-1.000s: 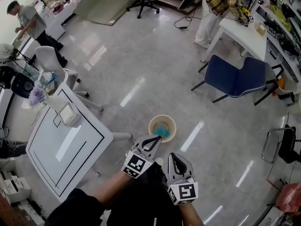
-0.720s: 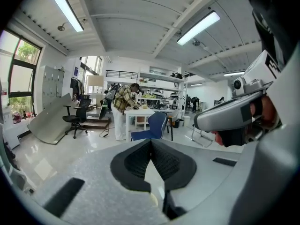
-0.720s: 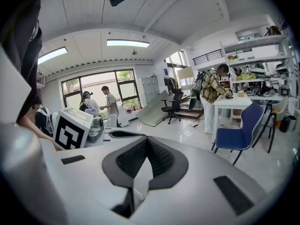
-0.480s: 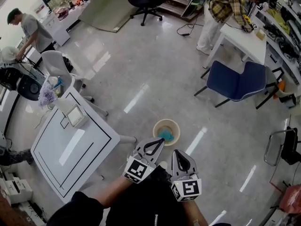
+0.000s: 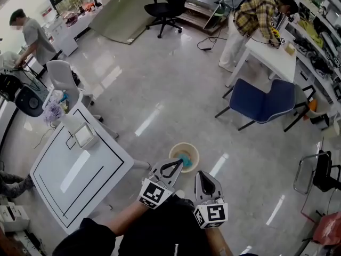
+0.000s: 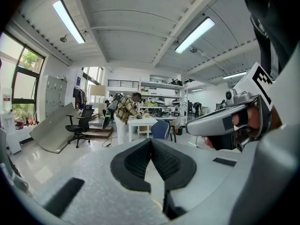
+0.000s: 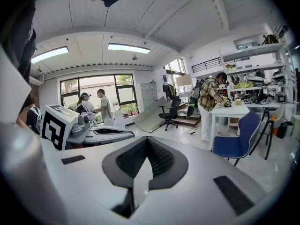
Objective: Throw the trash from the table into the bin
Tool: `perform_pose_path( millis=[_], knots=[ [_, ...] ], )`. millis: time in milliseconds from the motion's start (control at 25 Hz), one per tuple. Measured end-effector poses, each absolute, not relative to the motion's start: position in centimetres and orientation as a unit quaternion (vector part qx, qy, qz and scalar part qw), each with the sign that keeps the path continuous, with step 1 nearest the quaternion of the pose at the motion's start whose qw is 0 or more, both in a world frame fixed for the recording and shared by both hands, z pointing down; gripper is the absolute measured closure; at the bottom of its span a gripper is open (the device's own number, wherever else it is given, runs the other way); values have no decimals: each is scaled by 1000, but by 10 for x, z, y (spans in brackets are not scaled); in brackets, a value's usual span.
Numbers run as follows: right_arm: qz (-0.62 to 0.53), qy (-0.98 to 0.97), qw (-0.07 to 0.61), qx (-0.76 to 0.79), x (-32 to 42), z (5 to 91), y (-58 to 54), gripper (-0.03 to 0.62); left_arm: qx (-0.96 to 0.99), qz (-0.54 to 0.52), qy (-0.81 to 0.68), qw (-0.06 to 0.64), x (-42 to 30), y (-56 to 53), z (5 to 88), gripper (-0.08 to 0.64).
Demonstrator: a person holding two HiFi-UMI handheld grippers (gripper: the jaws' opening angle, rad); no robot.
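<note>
Hovering shut near bin [image 5: 187, 147], left hand-held gripper [image 5: 179, 163].

On the floor [image 5: 160, 89], the bin [image 5: 173, 151] with trash [image 5: 185, 161] in it stands at twelve o'clock just before the left tongs [image 5: 176, 164] and right tongs [image 5: 202, 177], the counter [image 5: 74, 169] at its nine o'clock, a chair [image 5: 261, 100] well apart at two o'clock.

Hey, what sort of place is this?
Probably a lab or workshop: a white work table, a black office chair, and cluttered equipment benches where a person works.
</note>
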State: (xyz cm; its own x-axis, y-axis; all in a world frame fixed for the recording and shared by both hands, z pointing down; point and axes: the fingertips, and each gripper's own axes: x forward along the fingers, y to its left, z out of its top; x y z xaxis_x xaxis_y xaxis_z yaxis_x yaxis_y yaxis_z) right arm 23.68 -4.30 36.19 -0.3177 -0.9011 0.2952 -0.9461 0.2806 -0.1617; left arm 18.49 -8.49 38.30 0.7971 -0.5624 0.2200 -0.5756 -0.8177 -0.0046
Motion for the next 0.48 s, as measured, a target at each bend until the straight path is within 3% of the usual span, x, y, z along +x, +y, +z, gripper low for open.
perform_pose_path(
  millis=[480],
  knots=[
    [159, -791, 74, 586, 240, 364, -38, 584, 949, 106, -295, 38, 187, -83, 389, 554]
  ],
)
